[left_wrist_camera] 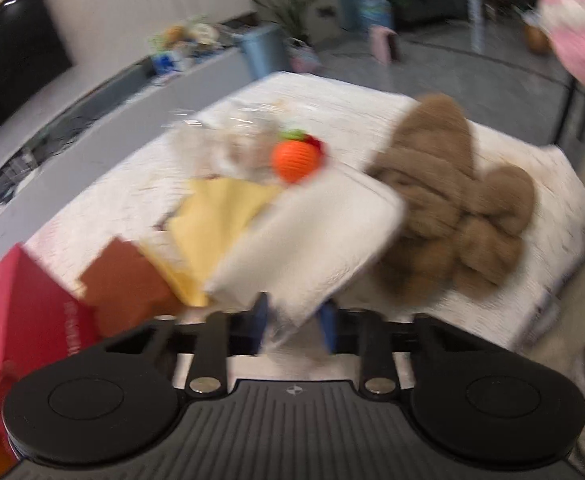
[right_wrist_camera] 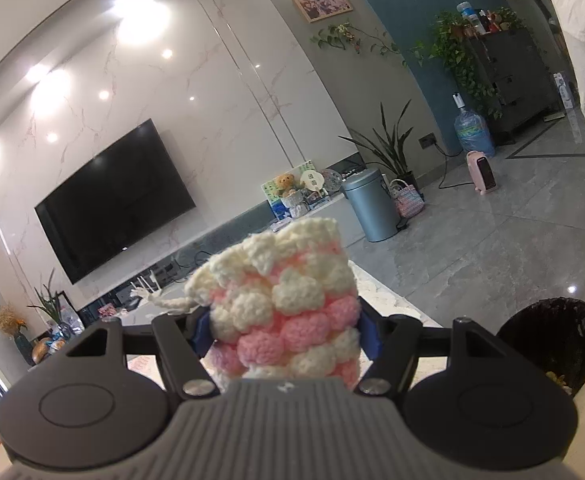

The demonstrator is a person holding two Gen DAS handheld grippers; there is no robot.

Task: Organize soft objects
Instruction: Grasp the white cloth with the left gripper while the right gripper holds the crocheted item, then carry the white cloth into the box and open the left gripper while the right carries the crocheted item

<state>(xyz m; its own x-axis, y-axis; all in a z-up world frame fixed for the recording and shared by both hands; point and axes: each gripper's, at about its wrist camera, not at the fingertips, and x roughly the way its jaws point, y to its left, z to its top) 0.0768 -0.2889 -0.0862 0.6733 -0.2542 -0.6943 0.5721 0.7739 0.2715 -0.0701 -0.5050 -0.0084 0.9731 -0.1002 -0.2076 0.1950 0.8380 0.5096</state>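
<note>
Your left gripper [left_wrist_camera: 294, 320] is clamped on a corner of the white folded cloth [left_wrist_camera: 308, 240], which juts forward from between its blue pads, lifted and tilted over the table [left_wrist_camera: 132, 200]. Your right gripper [right_wrist_camera: 286, 330] is closed around the pink-and-cream crocheted pouch [right_wrist_camera: 284, 300], held high, with only the room beyond it.

Just ahead-left of your left tool lie the yellow cloth [left_wrist_camera: 216, 220] and an orange-brown sheet [left_wrist_camera: 128, 280], with a red box [left_wrist_camera: 16, 312] at the far left edge. Ahead-right sits the brown knitted pile [left_wrist_camera: 452, 208]. Further forward are the orange ball toy [left_wrist_camera: 296, 156] and some crumpled clear plastic [left_wrist_camera: 212, 140].

The risks, as I judge them: your grip on the cloth is only at its corner, and the left view is blurred, suggesting fast motion, so it could slide free or unfold. Its trailing edge could drag the yellow cloth or nudge the ball. The pouch's drawstring [right_wrist_camera: 168, 304] hangs loose left of your right fingers and might snag
</note>
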